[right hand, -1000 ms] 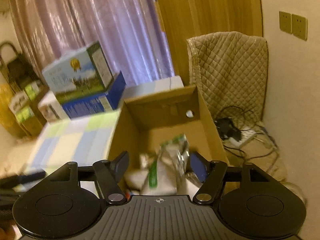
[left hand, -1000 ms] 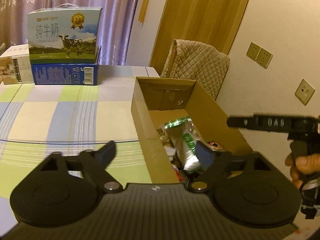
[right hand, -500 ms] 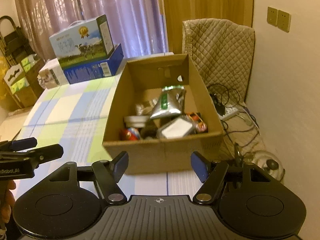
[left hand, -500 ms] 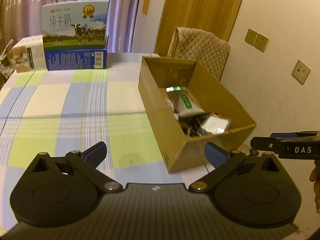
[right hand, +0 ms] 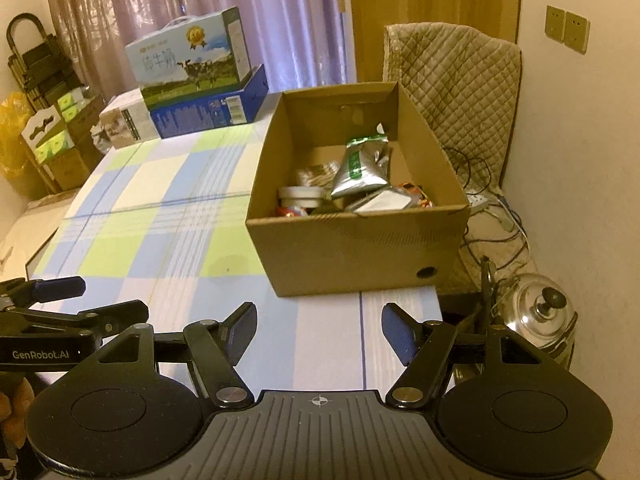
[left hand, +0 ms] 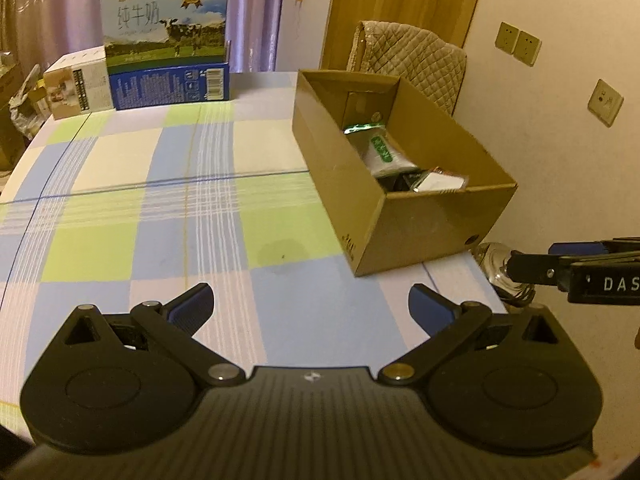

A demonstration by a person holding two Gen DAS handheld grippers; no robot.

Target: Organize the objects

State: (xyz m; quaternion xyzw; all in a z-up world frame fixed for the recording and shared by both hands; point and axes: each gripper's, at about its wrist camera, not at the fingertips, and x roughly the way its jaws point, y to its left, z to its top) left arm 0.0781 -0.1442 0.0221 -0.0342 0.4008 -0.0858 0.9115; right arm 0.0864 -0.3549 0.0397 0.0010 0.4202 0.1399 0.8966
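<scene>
black grippers, blue-padded fingers [left hand: 192,307]

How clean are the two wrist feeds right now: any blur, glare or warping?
Left wrist view: sharp, warm yellow light, fisheye bends the table edge, dark vignette corners. Right wrist view: sharp too, glare on the silver pouch inside the cardboard box and on the kettle.

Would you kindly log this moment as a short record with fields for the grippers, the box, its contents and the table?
left gripper: open, empty, above the tablecloth
right gripper: open, empty, short of the box
cardboard box: open-topped, at the table's right edge
contents: silver pouch lying on other packets, white tub
table: checked cloth, milk cartons at the far end
beyond the table: kettle low at the right
</scene>
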